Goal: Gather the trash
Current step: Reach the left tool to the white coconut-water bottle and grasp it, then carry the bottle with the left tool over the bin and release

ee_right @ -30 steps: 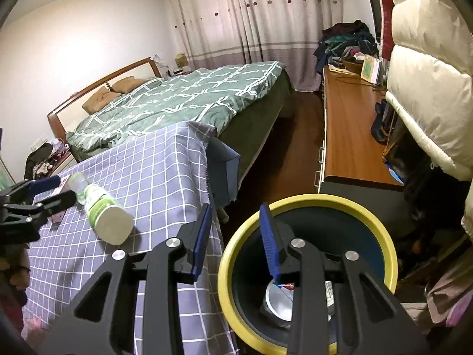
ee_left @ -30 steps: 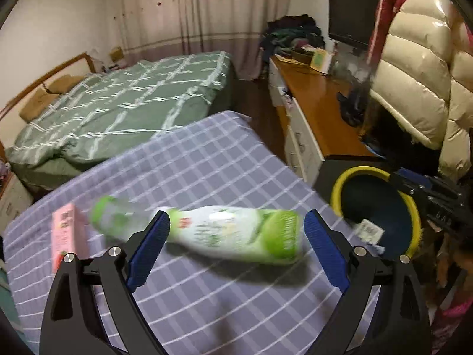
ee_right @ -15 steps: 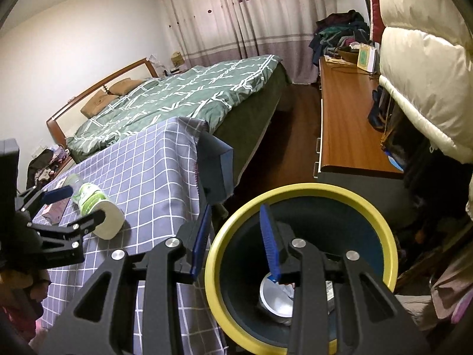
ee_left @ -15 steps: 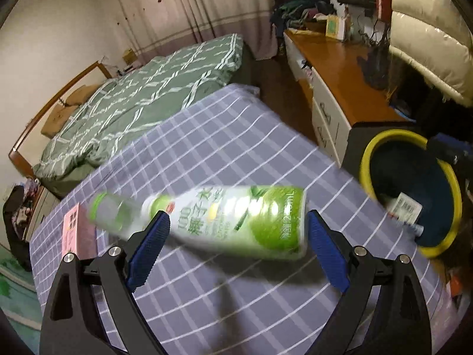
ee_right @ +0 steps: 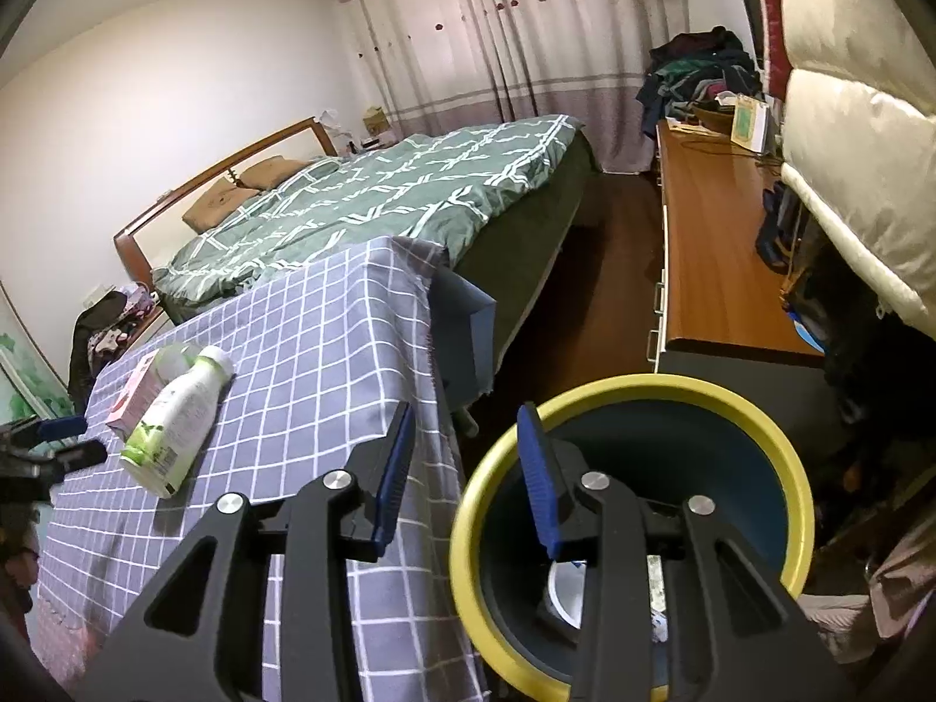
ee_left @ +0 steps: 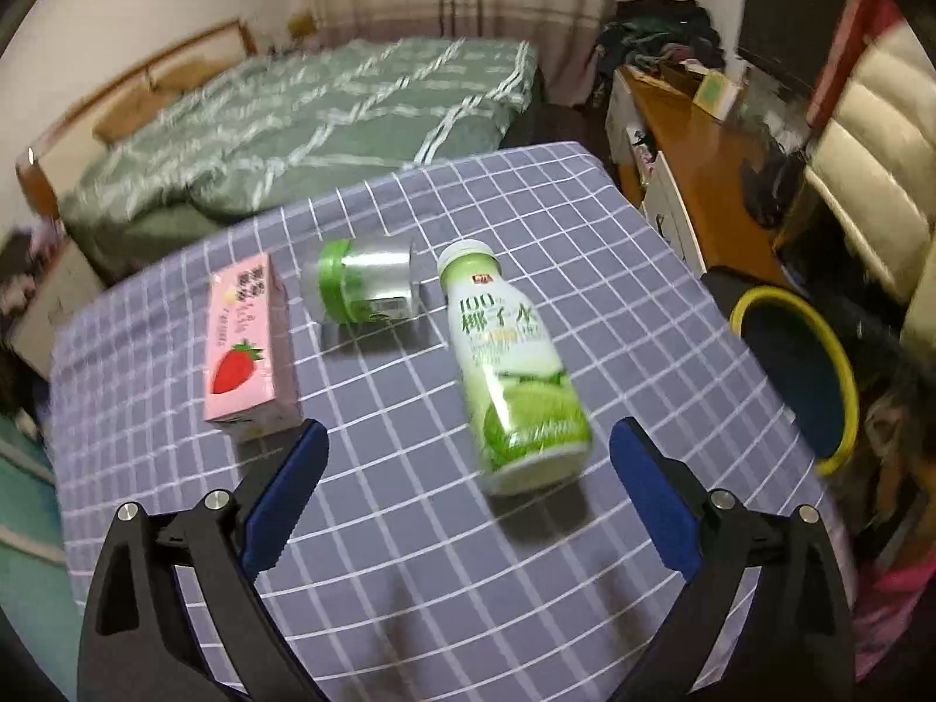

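Checked grey tablecloth (ee_left: pixel 409 526): smooth plastic bottle (ee_left: pixel 512 368) lying flat; pink carton (ee_left: pixel 248 345) and squat jar (ee_left: pixel 362 284) beside it. Left gripper (ee_left: pixel 468 479) opening, empty. Right gripper (ee_right: pixel 465 477) parted around round yellow-rimmed bin (ee_right: pixel 760 427) edge.

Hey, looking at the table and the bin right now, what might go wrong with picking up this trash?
1. The green bottle lies on its side, free between the opening left gripper jaws; it may roll.
2. The yellow-rimmed bin sits below the table edge, so a drop could miss.
3. The pink carton and small can lie close by, easily knocked.
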